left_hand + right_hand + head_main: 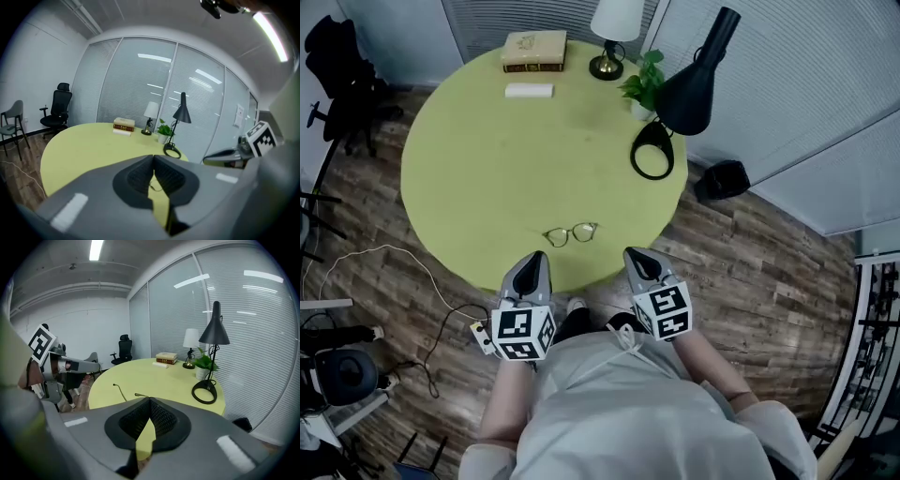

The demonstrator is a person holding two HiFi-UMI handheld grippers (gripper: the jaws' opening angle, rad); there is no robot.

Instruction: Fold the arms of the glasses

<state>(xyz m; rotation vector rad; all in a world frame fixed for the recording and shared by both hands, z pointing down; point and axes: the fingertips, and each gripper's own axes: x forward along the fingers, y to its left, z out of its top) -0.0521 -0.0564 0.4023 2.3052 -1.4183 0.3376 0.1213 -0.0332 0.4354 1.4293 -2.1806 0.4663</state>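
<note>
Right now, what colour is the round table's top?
The round table is plain yellow-green, no pattern; the head view shows it best.

- The head camera looked steeply down on the whole round table (pixel 469 159) from above its near edge.
- The cameras on the left gripper (pixel 536 256) and right gripper (pixel 631 253) sat low there, facing across it toward the glass wall (pixel 140 79).
- All three views shared the black lamp (pixel 698 80) and the books (pixel 534 50).

Surface (pixel 469 178) was a flat yellow-green, floor (pixel 769 253) brown wood planks, desk lamp (pixel 689 89) all black; left gripper (pixel 539 256) and right gripper (pixel 630 253) grey, with black-and-white square markers.
</note>
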